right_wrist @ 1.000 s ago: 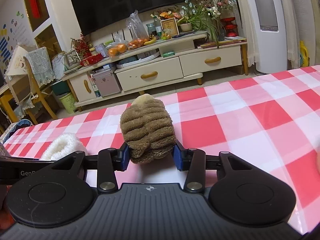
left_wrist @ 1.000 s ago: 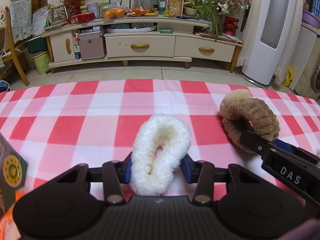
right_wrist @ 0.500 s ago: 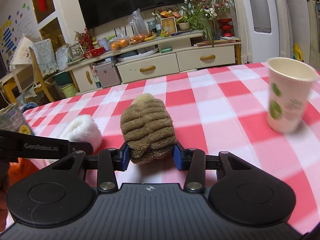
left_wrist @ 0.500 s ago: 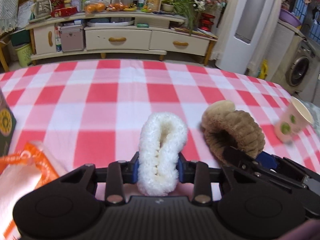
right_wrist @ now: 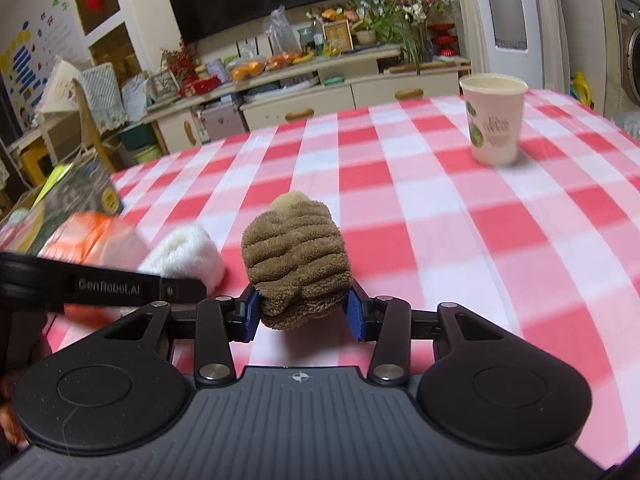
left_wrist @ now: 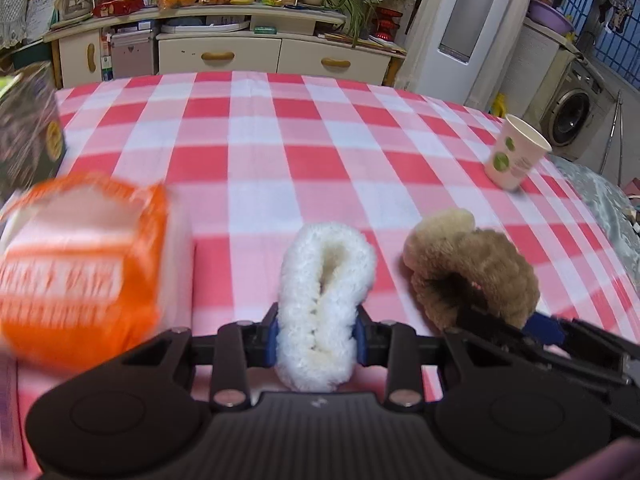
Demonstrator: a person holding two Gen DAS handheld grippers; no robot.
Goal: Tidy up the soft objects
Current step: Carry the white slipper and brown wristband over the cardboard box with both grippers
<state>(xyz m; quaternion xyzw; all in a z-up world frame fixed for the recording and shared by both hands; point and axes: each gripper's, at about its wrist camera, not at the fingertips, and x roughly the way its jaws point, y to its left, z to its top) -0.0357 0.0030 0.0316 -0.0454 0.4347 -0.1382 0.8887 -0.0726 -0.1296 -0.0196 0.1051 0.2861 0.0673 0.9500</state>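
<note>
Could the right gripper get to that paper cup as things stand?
Probably not yet. The checked tablecloth between the right gripper and the paper cup lies bare, so the path looks free, but its jaws are shut on the brown fluffy ring, which it would need to put down first.

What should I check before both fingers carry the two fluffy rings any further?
1. Left gripper hold on the white fluffy ring: ok, the ring is squeezed between both fingers.
2. Right gripper hold on the brown fluffy ring: ok, clamped on both sides.
3. Gap between the two rings: ok, apart in the left wrist view.
4. Orange pack beside the left gripper: cannot tell, close and blurred.
5. Paper cup: ok, upright and well ahead on the checked cloth.
6. Drop spot: cannot tell, no bin or tray shows.
</note>
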